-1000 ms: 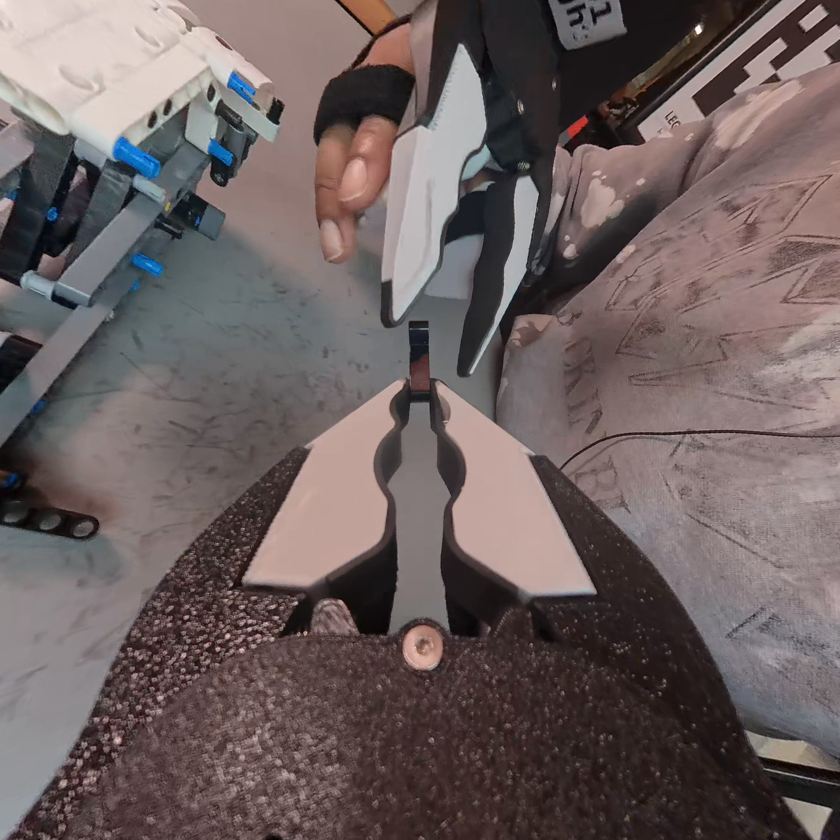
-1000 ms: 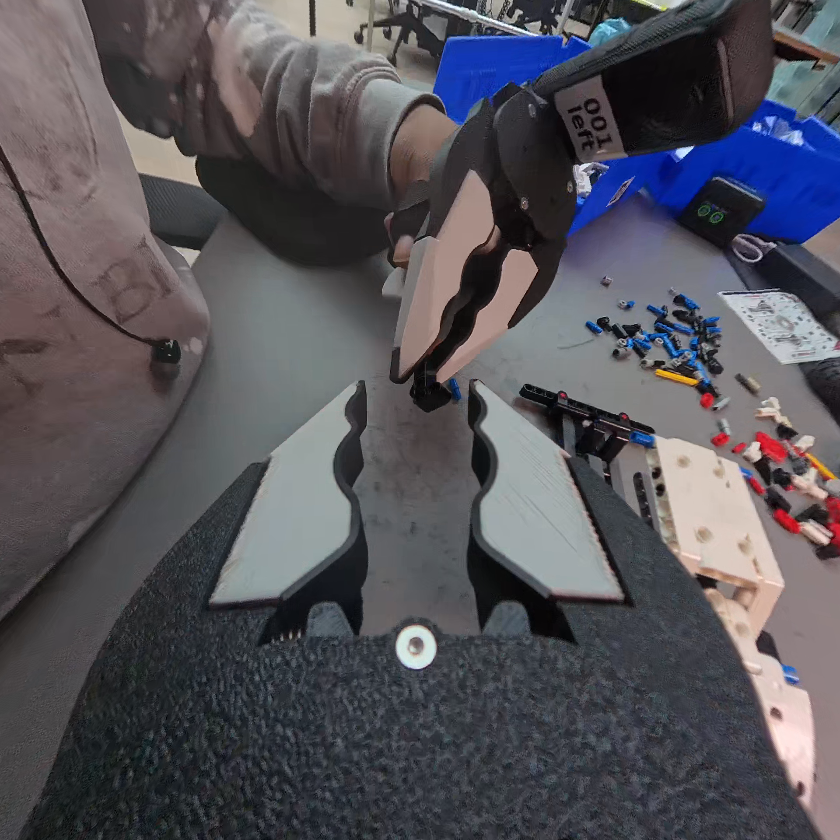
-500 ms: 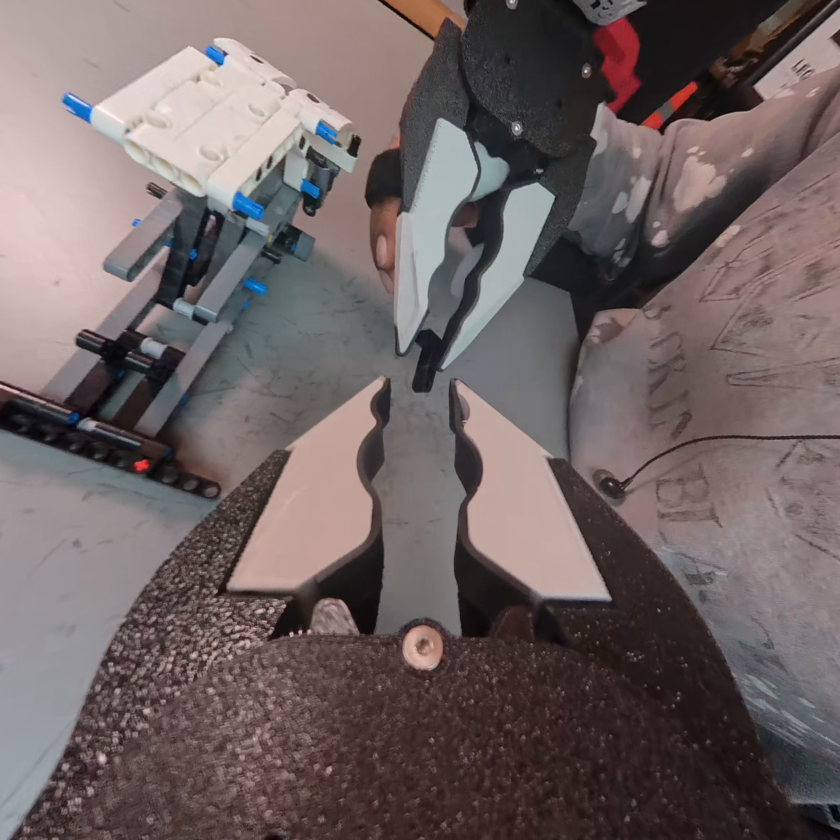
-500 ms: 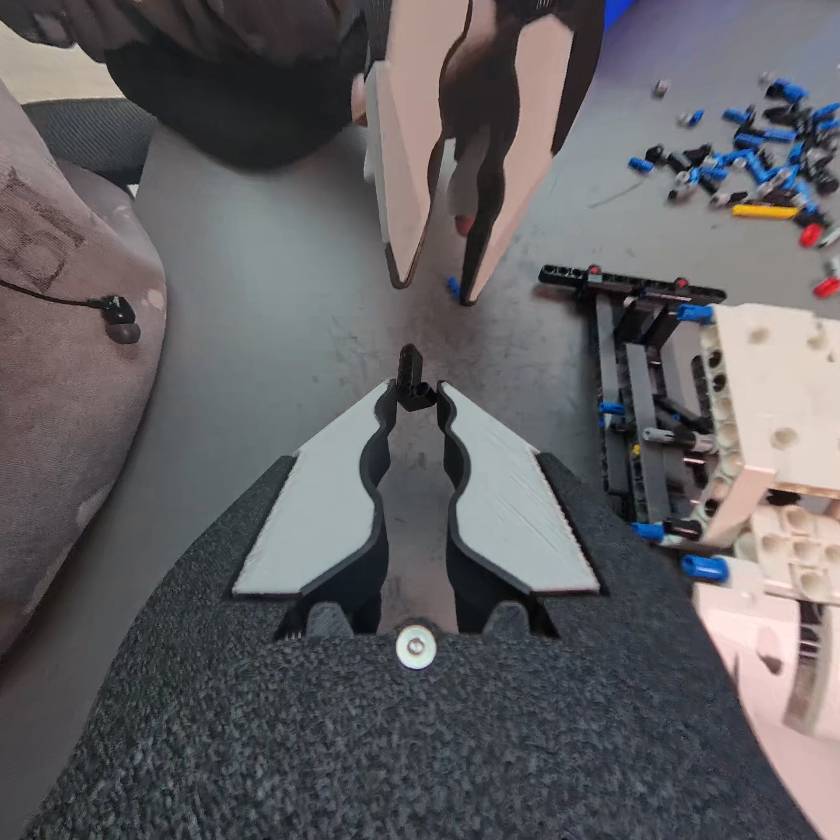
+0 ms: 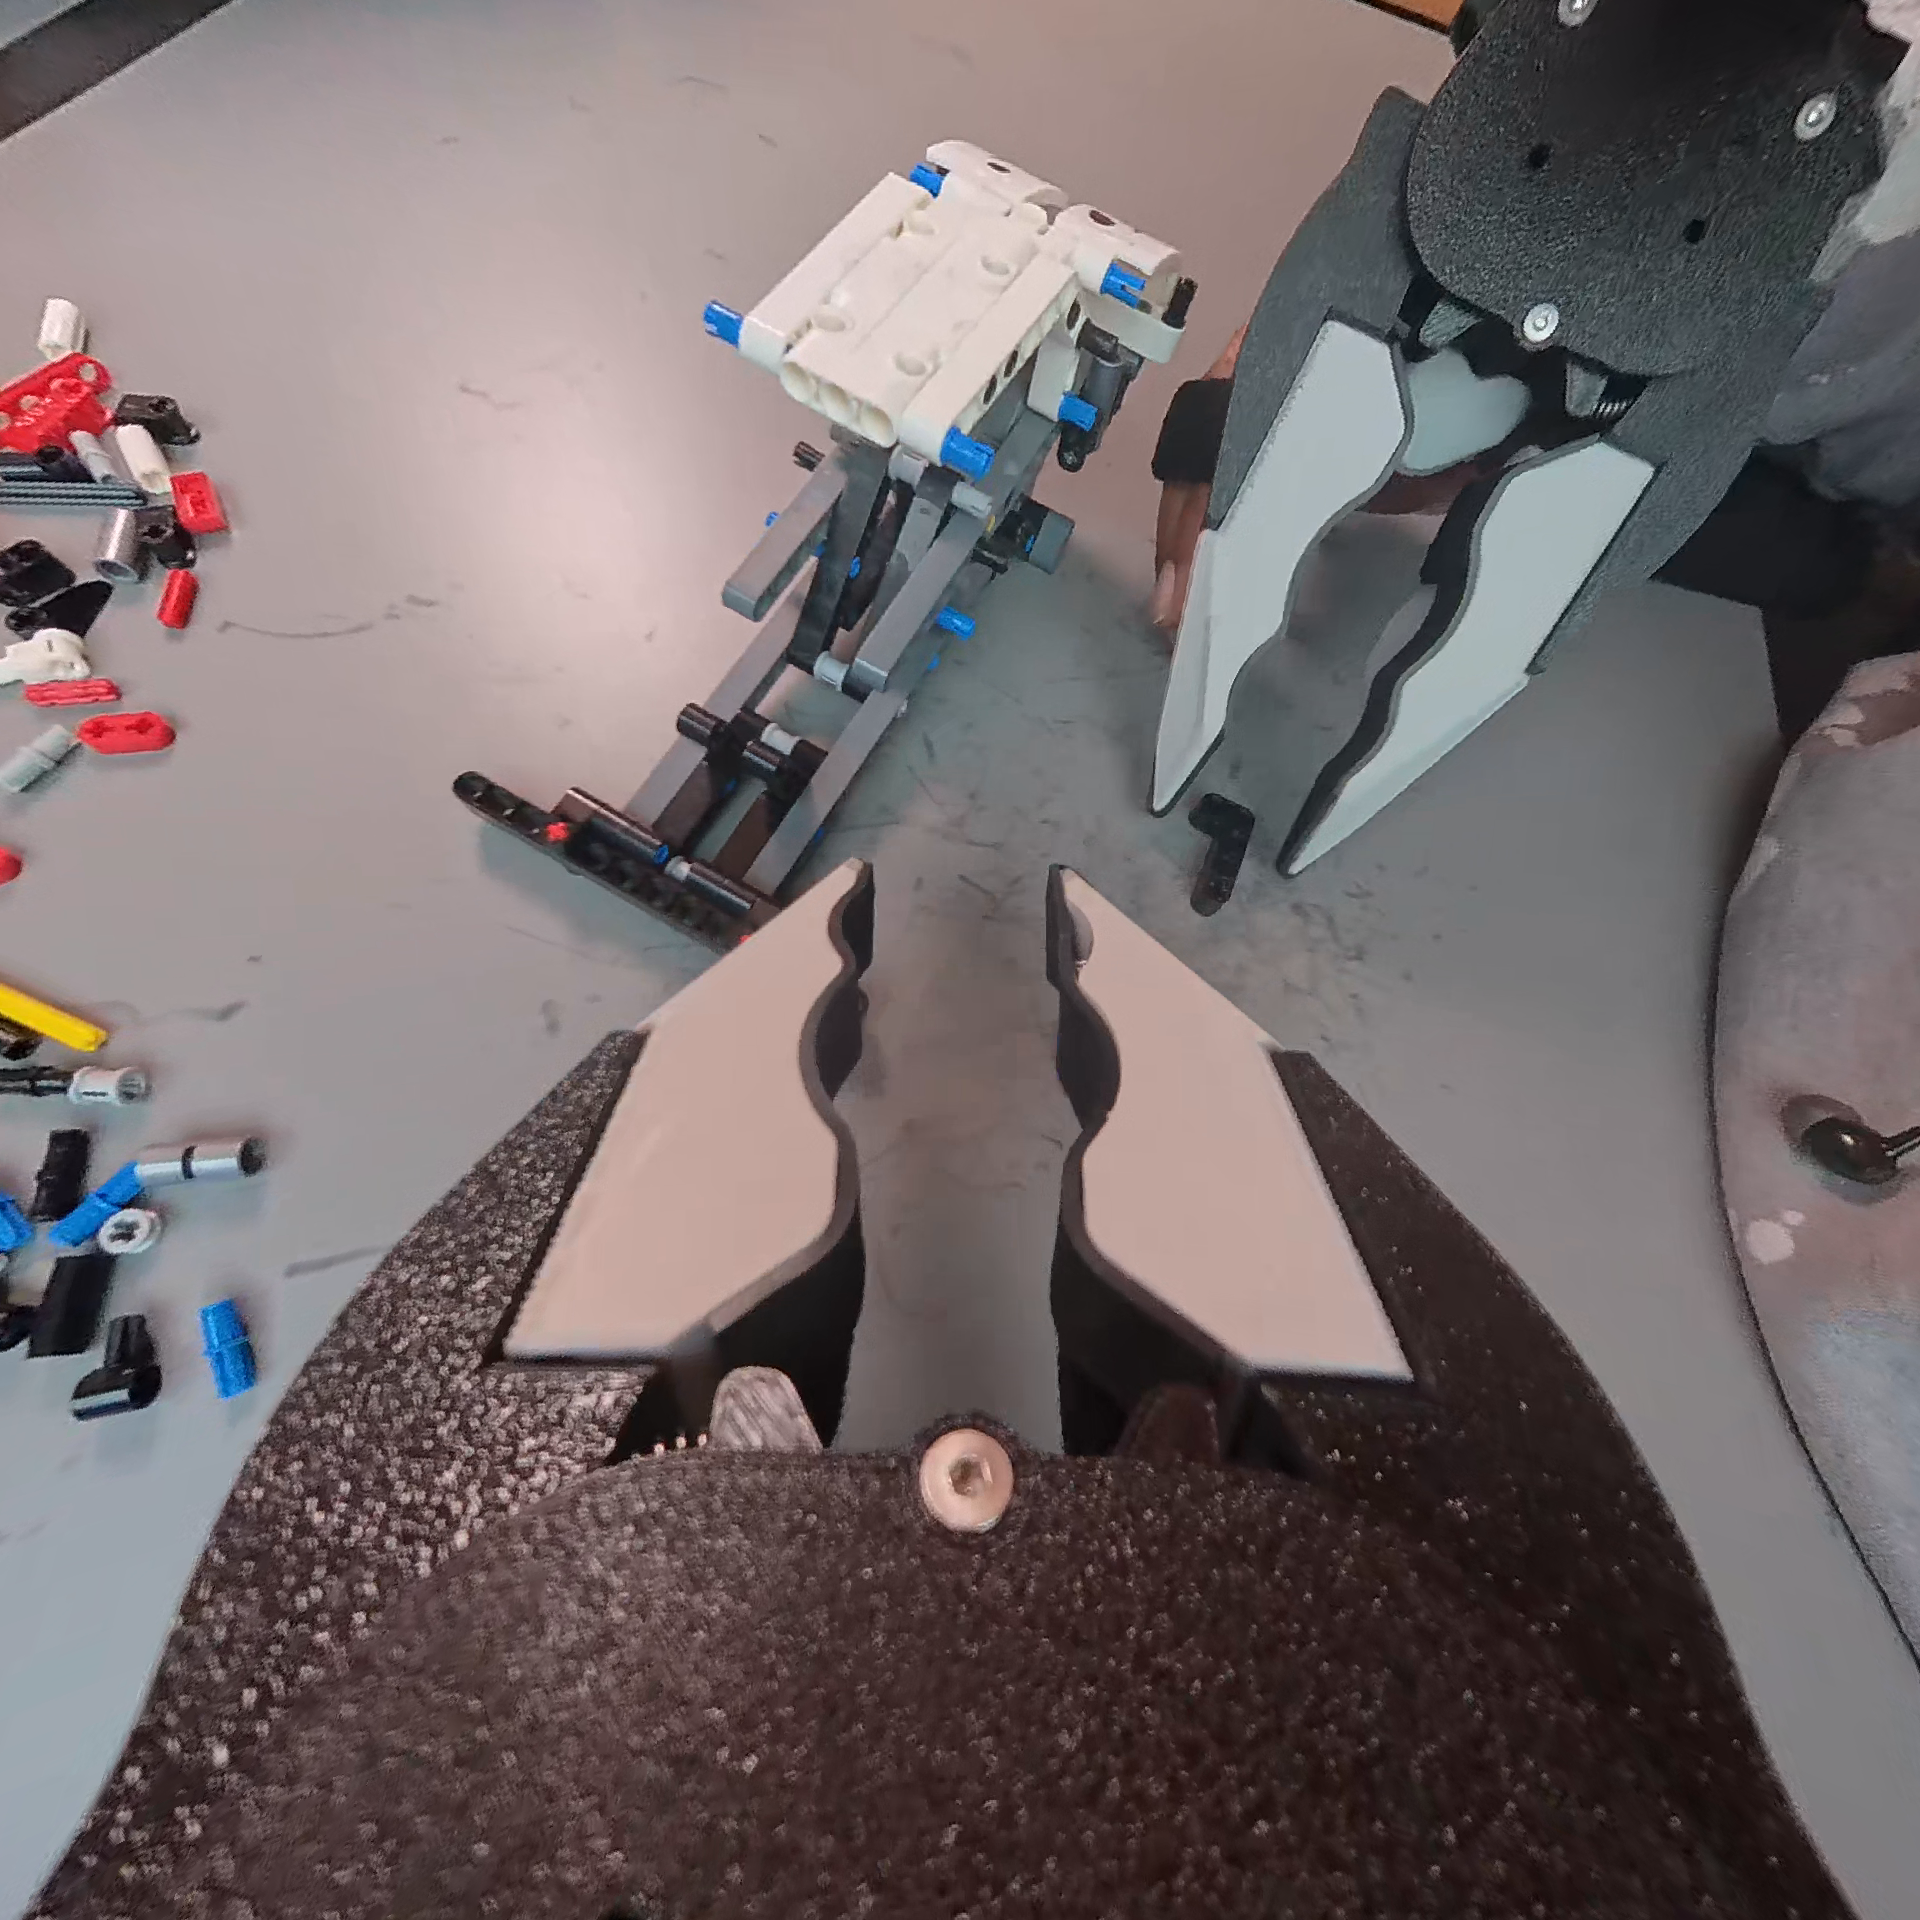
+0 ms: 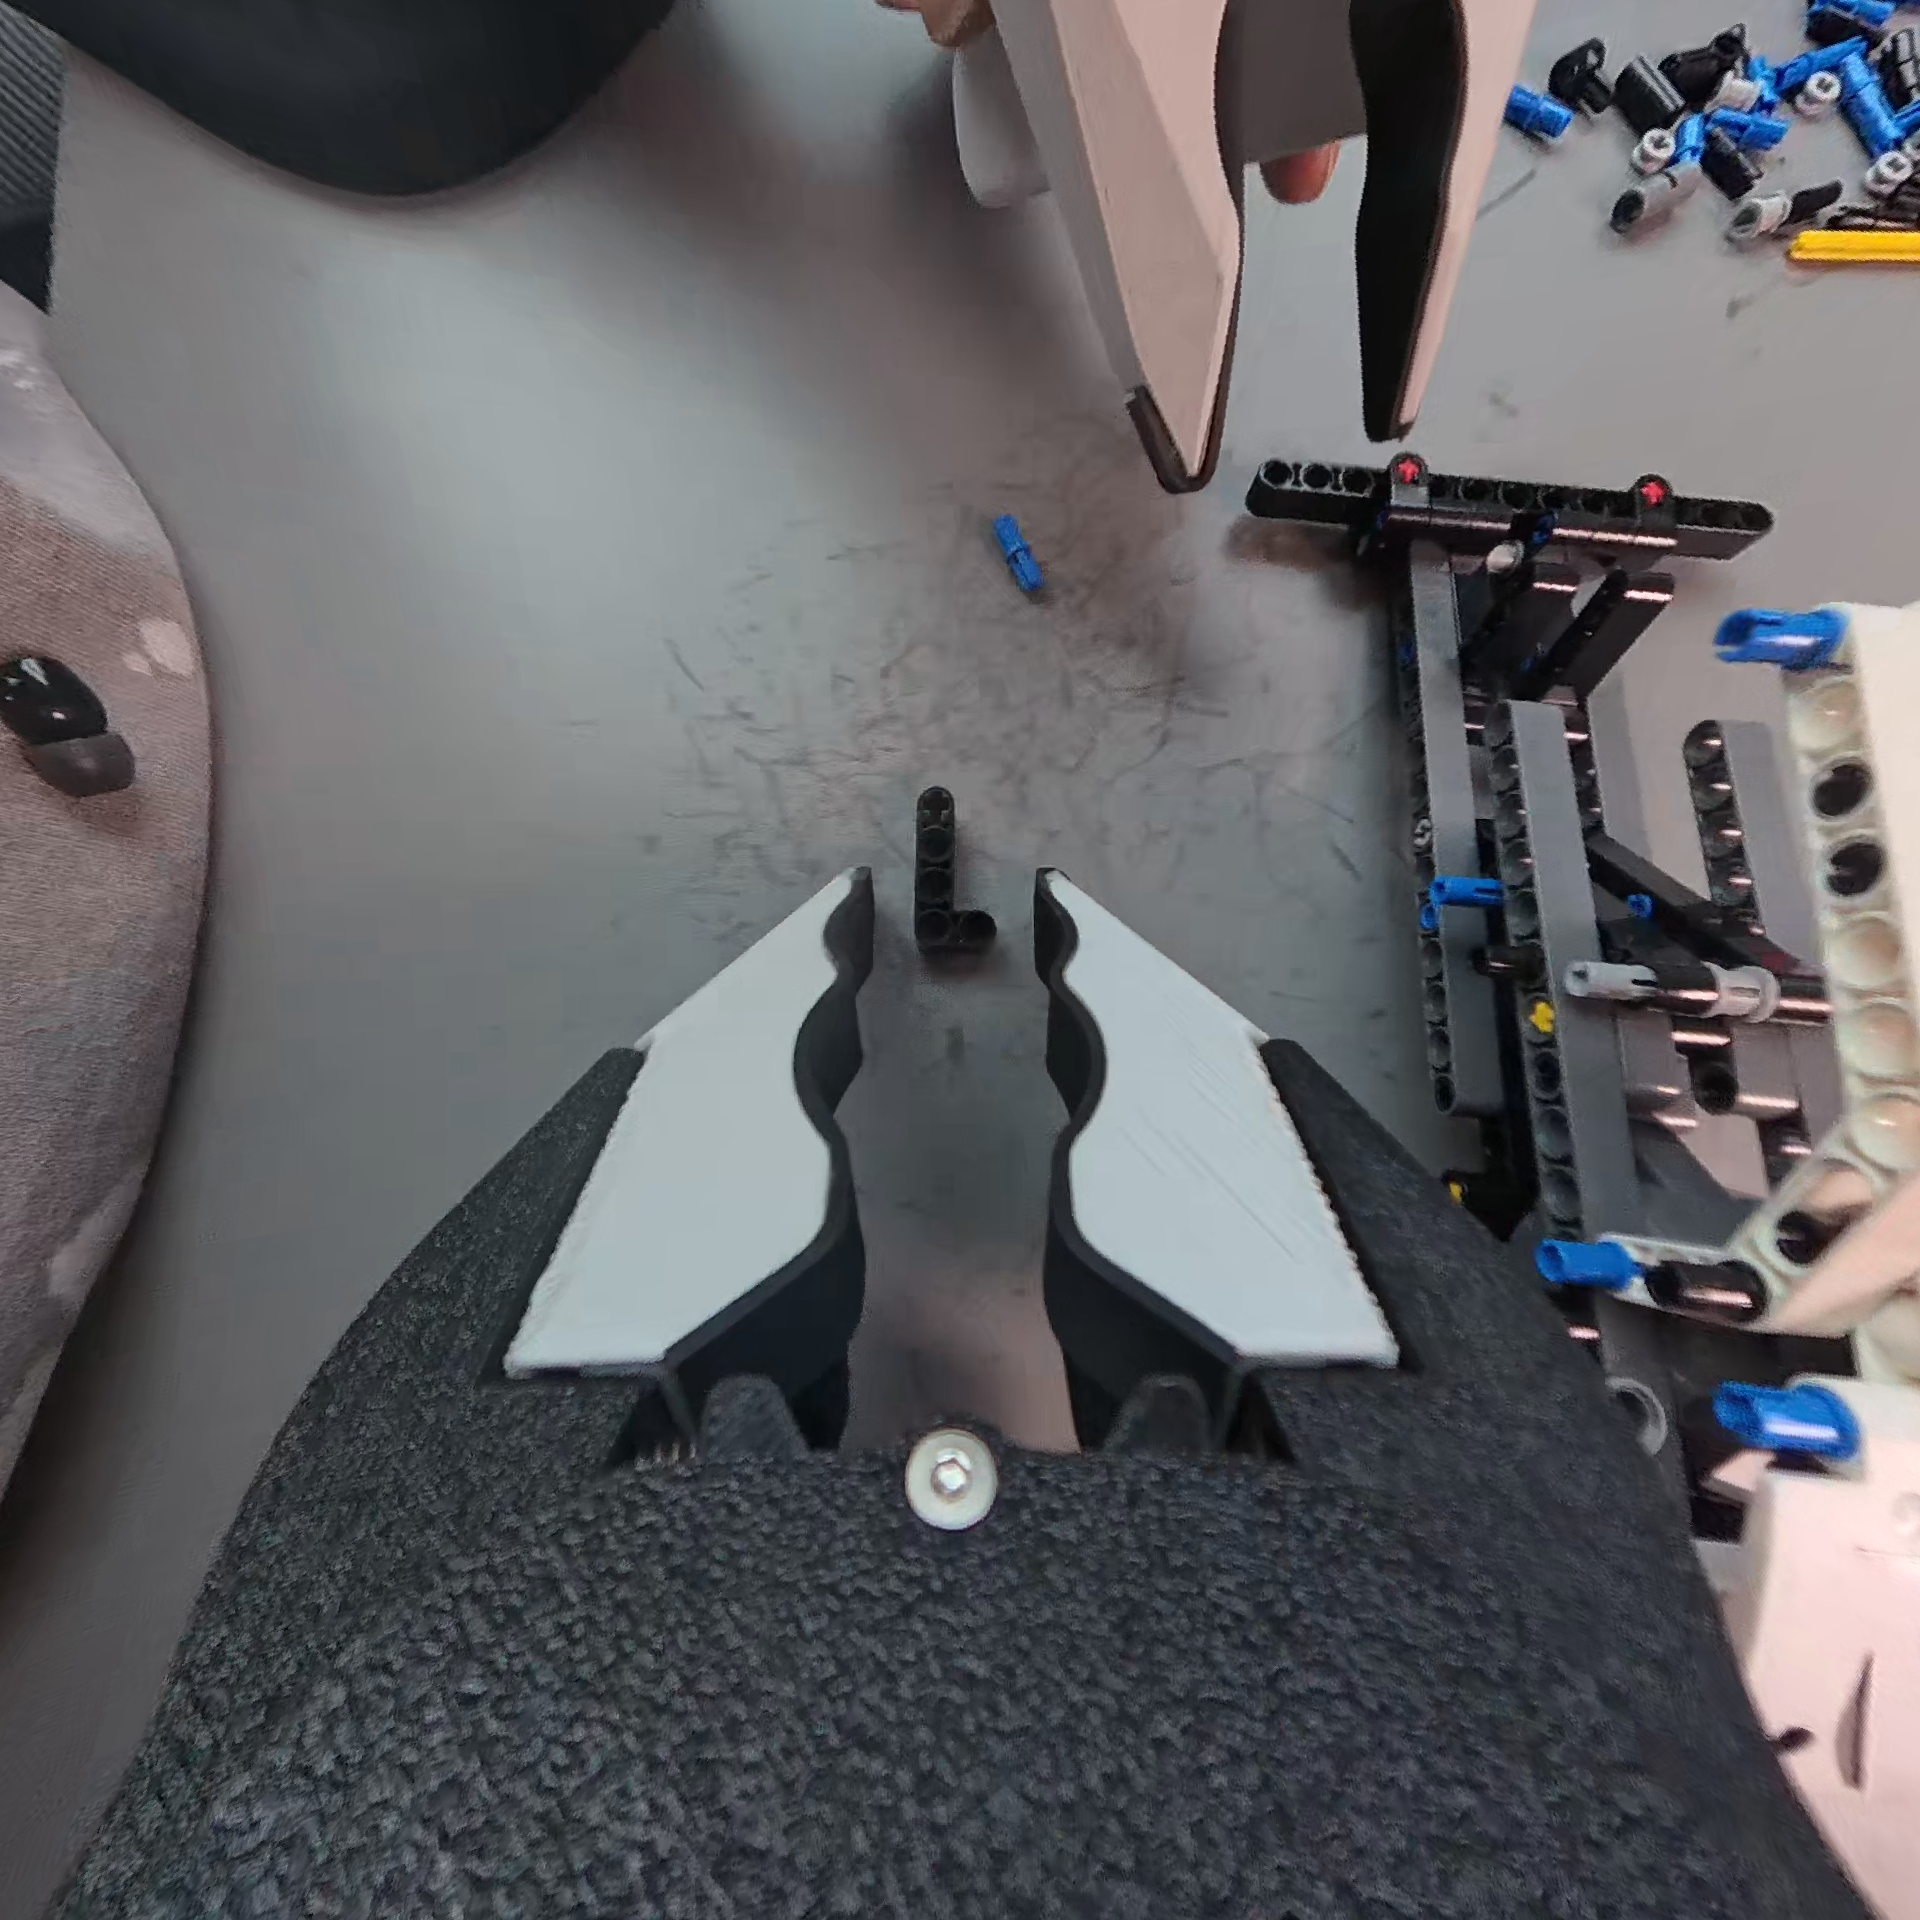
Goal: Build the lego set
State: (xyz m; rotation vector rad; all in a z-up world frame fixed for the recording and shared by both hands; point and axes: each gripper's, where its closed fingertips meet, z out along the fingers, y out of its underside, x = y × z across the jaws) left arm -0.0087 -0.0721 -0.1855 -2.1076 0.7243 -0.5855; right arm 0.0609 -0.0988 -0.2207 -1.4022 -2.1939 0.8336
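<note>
1. In the right wrist view the right tongs stand parted to a middling gap and hold nothing. The black L-shaped piece lies flat on the grey tabletop, right at the mouth of the tongs, between the two tips and touching neither.
2. The piece's long arm runs toward 12 o'clock, straight on along the line of the tongs. Its short foot sits at the near end and turns toward 3 o'clock. A closing move would, I judge, squeeze across the narrow width of the long arm.
3. Farther out at 12 to 1 o'clock a small blue pin lies loose, well apart from the black piece.
4. Beyond the pin, at 1 o'clock, the left tongs hang tip-down, parted and empty. They are near the end of the black beam of the half-built model, which stretches away at 3 o'clock.
5. The right tongs are plainly the nearer of the two. In the left wrist view, the left tongs point between the model at 11 o'clock and the right tongs at 1 o'clock, where the black piece shows between the tips.
6. Loose parts are strewn at 9 o'clock in the left wrist view.
7. Hard to make out: the model's white end is blurred and cut by the frame edge in the right view. I cannot tell whether the blue pin belongs with the black piece.
</note>
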